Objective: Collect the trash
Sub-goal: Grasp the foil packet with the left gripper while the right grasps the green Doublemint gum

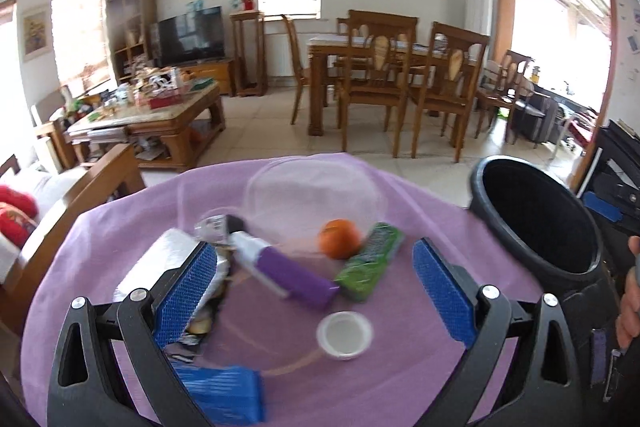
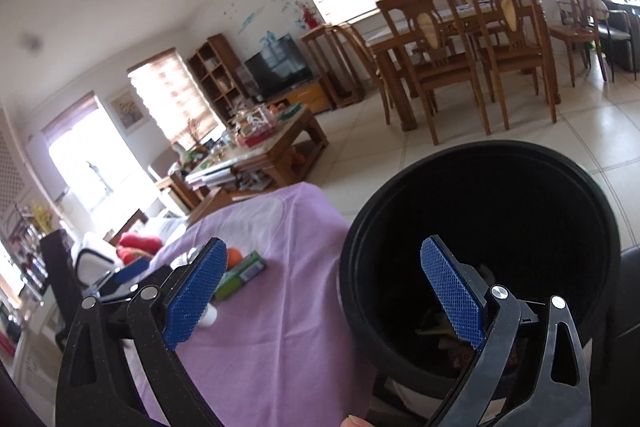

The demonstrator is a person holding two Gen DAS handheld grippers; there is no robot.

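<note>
Counter cloth: purple cloth (image 1: 120, 227) is covering the counter, with the trash lying on it.
Left tongs: left tongs (image 1: 316, 291) are hanging over the cloth with blue pads spread wide, gripping nothing.
White cup: small white cup (image 1: 345, 335) is sitting on the cloth between the left tongs' pads, touching neither.
Purple packet: purple-and-white packet (image 1: 280, 267) is lying just behind the white cup, slanted.
Green wrapper: green wrapper (image 1: 370, 261) is lying just right of the purple packet, touching the orange fruit (image 1: 339, 238).
Clear lid: clear plastic dome (image 1: 316, 191) is resting behind the orange fruit.
Silver wrapper: crumpled silver wrapper (image 1: 172, 259) is lying left of the purple packet, partly behind the left pad.
Blue item: blue ribbed item (image 1: 224, 395) is lying nearest the camera, blurred.
Bin: black bin (image 2: 480, 227) is standing just right of the cloth, with scraps inside.
Right tongs: right tongs (image 2: 324, 291) are hanging spread apart and empty, one pad over the bin's mouth, the other over the cloth.
</note>
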